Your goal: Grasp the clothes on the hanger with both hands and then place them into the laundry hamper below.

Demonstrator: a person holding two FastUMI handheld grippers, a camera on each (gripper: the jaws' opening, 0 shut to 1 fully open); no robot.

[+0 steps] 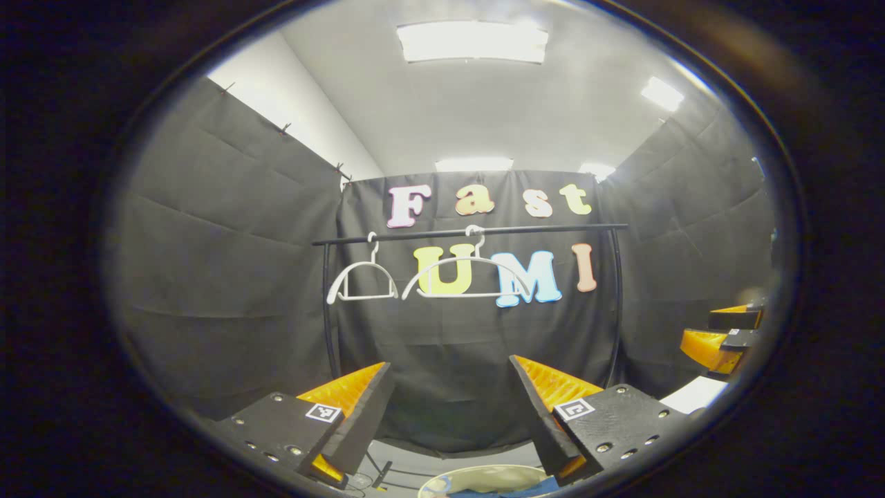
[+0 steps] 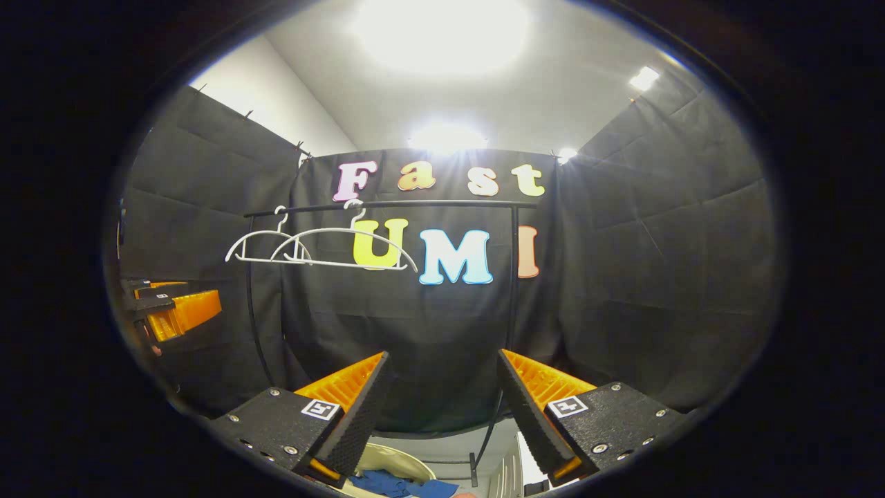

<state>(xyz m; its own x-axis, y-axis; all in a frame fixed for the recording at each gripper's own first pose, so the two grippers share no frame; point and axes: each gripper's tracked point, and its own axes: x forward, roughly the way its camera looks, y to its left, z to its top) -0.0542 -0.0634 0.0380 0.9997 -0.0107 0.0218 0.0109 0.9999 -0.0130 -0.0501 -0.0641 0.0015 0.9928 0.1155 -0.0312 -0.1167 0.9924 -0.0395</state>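
The left hand-held gripper (image 1: pixel 451 408) is pointing at the clothes rail (image 1: pixel 470 233) with its 2 fingers spread wide apart, gripping nothing. The right hand-held gripper (image 2: pixel 442 401) is doing the same, fingers wide apart and nothing between them. In the left gripper view, the right one is also showing far off at the right edge (image 1: pixel 722 335).

2 white hangers (image 1: pixel 429 277) are hanging on the black rail, and both are bare. The blue clothes (image 2: pixel 404 485) are lying down in the pale round laundry hamper (image 2: pixel 397 462), which is sitting on the floor under the rail. In the left gripper view the hamper's rim (image 1: pixel 484 474) is peeking up between the fingers, with a bit of blue cloth inside it.
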